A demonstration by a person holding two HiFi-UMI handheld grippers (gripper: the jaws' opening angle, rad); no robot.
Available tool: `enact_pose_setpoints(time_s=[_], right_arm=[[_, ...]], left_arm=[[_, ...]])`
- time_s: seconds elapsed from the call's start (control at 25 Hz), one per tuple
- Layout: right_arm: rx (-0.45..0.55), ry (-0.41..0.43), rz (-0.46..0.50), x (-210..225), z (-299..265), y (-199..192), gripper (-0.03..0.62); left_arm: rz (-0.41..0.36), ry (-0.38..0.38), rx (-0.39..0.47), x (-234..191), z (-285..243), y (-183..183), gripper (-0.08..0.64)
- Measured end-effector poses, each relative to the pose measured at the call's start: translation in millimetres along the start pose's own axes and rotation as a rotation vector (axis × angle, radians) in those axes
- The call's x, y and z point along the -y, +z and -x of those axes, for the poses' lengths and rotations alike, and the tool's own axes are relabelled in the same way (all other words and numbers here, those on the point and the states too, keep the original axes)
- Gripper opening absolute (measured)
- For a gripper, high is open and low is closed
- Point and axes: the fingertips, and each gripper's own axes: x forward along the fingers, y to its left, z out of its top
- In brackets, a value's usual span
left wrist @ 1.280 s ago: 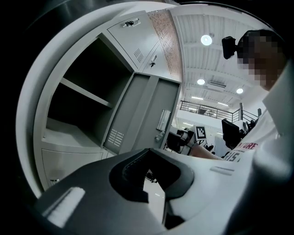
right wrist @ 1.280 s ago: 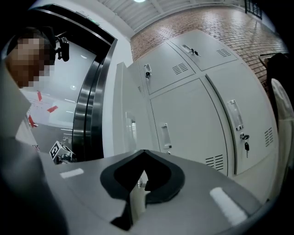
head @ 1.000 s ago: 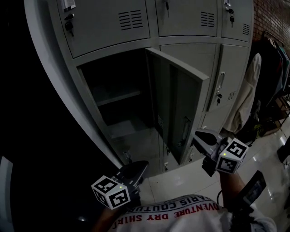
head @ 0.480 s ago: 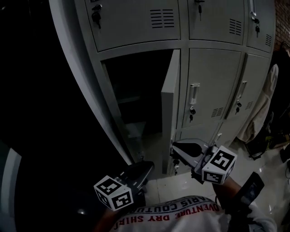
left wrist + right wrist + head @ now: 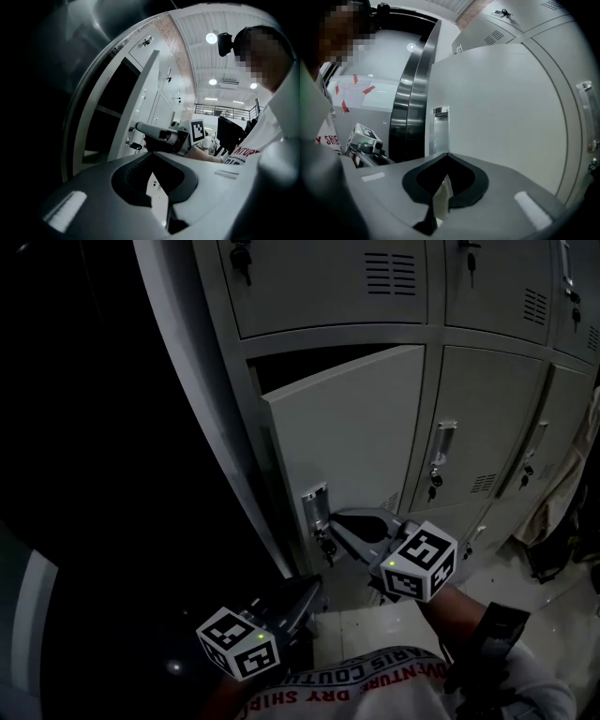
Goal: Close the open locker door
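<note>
The grey locker door (image 5: 349, 432) stands almost closed, with a narrow dark gap along its top and left edge. My right gripper (image 5: 337, 521) is shut, and its tips rest against the door's lower left corner beside the latch plate (image 5: 313, 507). In the right gripper view the door (image 5: 501, 103) fills the frame behind the shut right gripper (image 5: 447, 155), and the latch plate (image 5: 440, 112) shows just above the tips. My left gripper (image 5: 305, 594) hangs low, shut and empty, away from the door. In the left gripper view the left gripper (image 5: 152, 153) looks up at the door's edge (image 5: 144, 98).
Closed lockers with handles and keyed locks (image 5: 439, 460) sit to the right and above. A dark steel column (image 5: 141, 427) borders the locker bank on the left. Glossy pale floor (image 5: 534, 601) lies below, and hanging clothes (image 5: 574, 488) show at the far right.
The door has swung from wide open to nearly closed. My right gripper travelled left with it, pressing its outer face. The left gripper stayed low.
</note>
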Motion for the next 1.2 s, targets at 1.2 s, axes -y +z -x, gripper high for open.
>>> enact_pose_setpoints(time_s=[1.2], right_arm=[[-0.128,0.015,-0.059,0,-2,-32,-0.011]], left_arm=[[-0.034,-0.025,-0.007,12,-9,4,0.005]])
